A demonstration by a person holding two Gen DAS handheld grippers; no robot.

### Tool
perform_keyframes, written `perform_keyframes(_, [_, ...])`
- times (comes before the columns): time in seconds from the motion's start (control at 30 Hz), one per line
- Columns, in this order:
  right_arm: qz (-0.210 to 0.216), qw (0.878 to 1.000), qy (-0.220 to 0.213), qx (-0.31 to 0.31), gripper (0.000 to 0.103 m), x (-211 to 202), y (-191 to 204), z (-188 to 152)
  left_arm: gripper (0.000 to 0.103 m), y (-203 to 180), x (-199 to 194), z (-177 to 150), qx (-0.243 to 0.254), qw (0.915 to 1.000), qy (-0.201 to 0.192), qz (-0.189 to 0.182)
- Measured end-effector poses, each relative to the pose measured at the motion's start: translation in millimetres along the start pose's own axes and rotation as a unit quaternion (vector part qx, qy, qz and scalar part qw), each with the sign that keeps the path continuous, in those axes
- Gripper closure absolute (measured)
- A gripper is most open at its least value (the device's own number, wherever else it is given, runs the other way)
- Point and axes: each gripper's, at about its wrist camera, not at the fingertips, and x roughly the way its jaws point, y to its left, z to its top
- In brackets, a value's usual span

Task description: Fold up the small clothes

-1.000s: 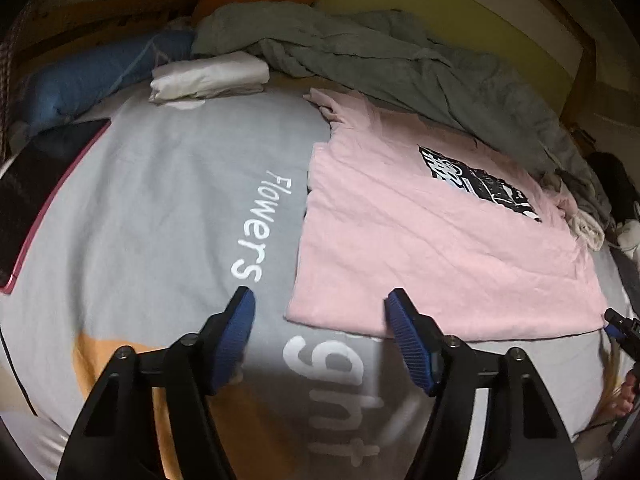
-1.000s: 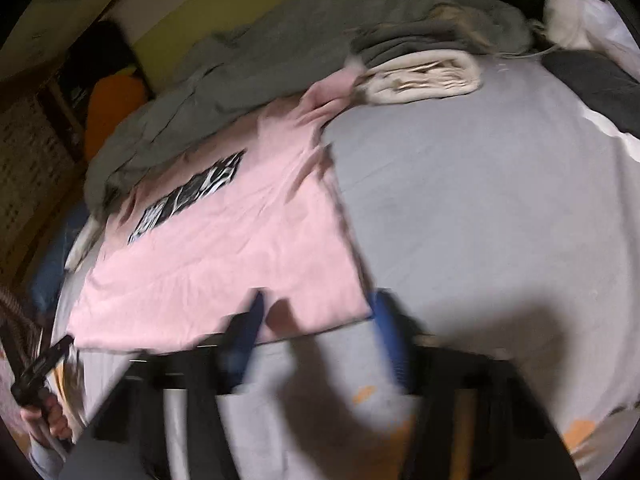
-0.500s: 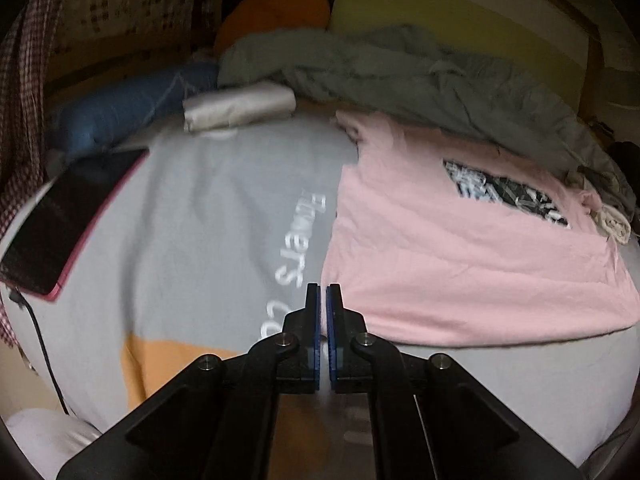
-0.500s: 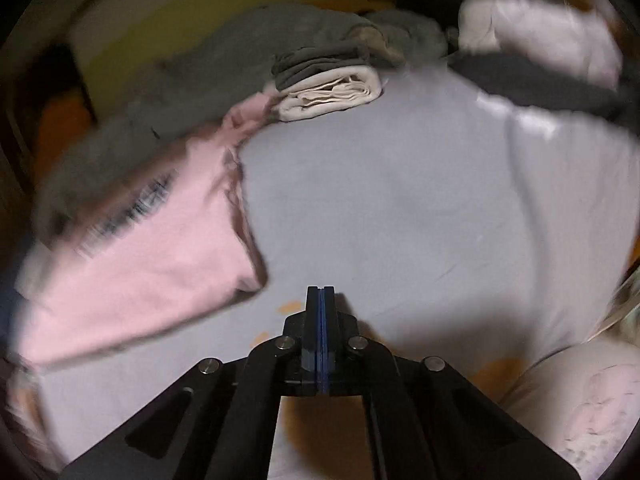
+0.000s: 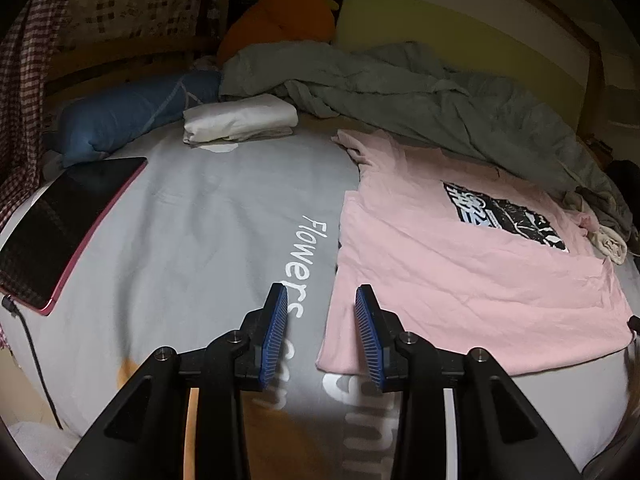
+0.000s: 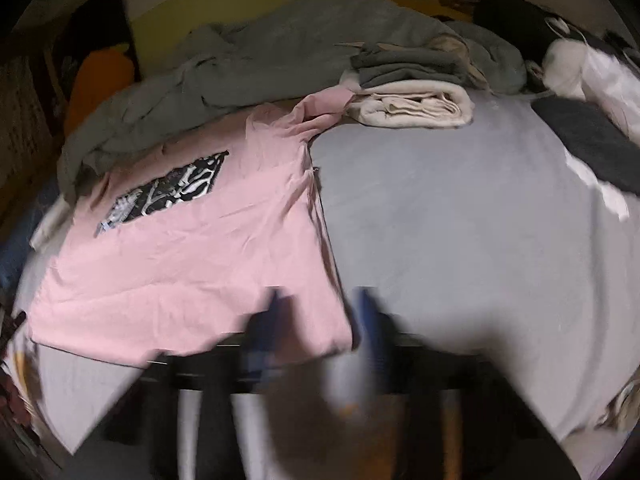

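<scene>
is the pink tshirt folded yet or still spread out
Spread out, not folded. The pink t-shirt lies flat on the grey bedsheet, print side up, one sleeve and the bottom hem showing, with no part turned over.

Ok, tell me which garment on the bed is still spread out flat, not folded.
The pink T-shirt with the black print, lying open on the grey bedcover. The white bundle and the cream bundle are already folded.

The left gripper has black plastic arms with round silver screws and blue ridged pads. The right gripper looks blurry, black and blue.
</scene>
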Motion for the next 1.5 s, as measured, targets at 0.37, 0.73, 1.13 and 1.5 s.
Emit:
perform_keyframes(0.37, [-0.028,0.999,-0.024,-0.014,0.102,-35,-6,-25,0.102,4,-9,0,0.008,0.9999,-0.003,-0.010])
perform_keyframes(0.73, [-0.034,0.998,-0.058,-0.017,0.038,-48,-4,-41,0.047,-4,-3,-14,0.027,0.9992,0.029,0.000])
perform_keyframes(1.13, [0.028,0.993,-0.107,0.029,0.029,-68,1,-47,0.045,6,-19,-44,-0.110,0.9842,0.031,-0.135])
perform_keyframes(1.5, [0.107,0.987,-0.032,0.114,0.031,-34,0,-69,0.042,2,-7,-38,-0.126,0.9850,0.025,-0.115])
